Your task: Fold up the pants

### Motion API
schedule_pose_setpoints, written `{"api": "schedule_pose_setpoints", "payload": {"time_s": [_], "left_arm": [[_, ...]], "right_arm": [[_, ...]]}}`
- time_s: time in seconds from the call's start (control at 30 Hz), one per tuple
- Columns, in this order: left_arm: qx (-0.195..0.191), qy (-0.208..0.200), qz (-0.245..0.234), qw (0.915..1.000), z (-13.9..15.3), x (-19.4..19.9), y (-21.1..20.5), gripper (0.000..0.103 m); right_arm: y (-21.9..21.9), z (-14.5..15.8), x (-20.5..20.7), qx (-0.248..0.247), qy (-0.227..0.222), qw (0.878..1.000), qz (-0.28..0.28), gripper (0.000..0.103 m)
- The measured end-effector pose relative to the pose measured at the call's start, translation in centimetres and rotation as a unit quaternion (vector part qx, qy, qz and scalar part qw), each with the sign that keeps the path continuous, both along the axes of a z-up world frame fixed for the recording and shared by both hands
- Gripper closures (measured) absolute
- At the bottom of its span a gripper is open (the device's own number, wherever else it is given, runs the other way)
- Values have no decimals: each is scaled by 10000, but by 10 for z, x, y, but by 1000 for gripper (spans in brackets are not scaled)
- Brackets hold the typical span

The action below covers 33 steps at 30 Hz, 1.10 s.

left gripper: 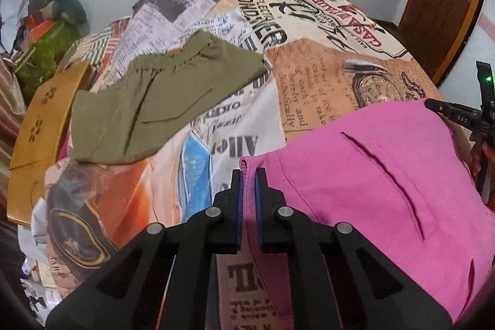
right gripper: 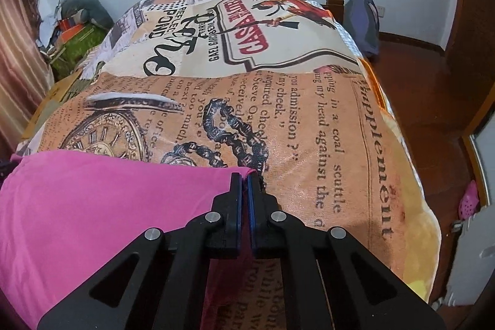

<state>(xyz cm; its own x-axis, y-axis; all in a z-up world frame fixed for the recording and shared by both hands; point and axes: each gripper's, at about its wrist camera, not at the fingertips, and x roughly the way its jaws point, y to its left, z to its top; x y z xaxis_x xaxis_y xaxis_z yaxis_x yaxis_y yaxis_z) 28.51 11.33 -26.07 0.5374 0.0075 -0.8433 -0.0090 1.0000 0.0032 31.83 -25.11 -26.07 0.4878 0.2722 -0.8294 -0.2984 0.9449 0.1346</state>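
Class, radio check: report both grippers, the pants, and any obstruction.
Left gripper shut on pink pants corner. Right gripper shut on opposite corner. Olive shorts lie apart on the bedspread, not obstructing.

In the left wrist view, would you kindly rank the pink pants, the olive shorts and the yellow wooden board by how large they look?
1. pink pants, though they lie nearest the camera, which inflates them.
2. olive shorts.
3. yellow wooden board, partly hidden, so its rank below the shorts is unsure.
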Motion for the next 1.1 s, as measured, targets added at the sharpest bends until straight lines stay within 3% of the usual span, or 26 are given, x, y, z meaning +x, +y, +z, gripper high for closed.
{"api": "schedule_pose_setpoints", "payload": {"time_s": [0.13,0.27,0.33,0.4,0.43,0.53,0.73,0.9,1.03,1.1], "left_arm": [[-39,78,-4,10000,7,0,-1,94],[91,-67,1,9999,29,1,-4,91],[53,-249,-31,9997,44,1,-8,83],[-100,-416,-46,9991,55,5,-16,55],[-171,-490,-80,9986,58,7,-21,51],[-221,-379,-239,9988,54,19,-38,49],[-131,158,-517,9985,14,32,-64,49],[-178,194,-603,9978,4,28,-57,49],[71,134,-478,9987,3,20,-48,45],[57,141,-383,9992,0,19,-40,45]], "right_arm": [[1,8,2,-43,155,9999,-27,99],[5,35,-5,103,-41,9999,-2,87],[12,48,-11,271,-175,9994,158,77],[25,58,-15,410,-266,9981,384,73],[35,60,-17,457,-263,9971,546,73],[62,53,-18,479,-133,9950,867,72],[89,14,-15,422,431,9918,1126,71],[76,11,-15,454,434,9916,1133,72],[62,6,-15,-52,342,9952,918,70],[52,4,-14,159,424,9957,812,66]]}}
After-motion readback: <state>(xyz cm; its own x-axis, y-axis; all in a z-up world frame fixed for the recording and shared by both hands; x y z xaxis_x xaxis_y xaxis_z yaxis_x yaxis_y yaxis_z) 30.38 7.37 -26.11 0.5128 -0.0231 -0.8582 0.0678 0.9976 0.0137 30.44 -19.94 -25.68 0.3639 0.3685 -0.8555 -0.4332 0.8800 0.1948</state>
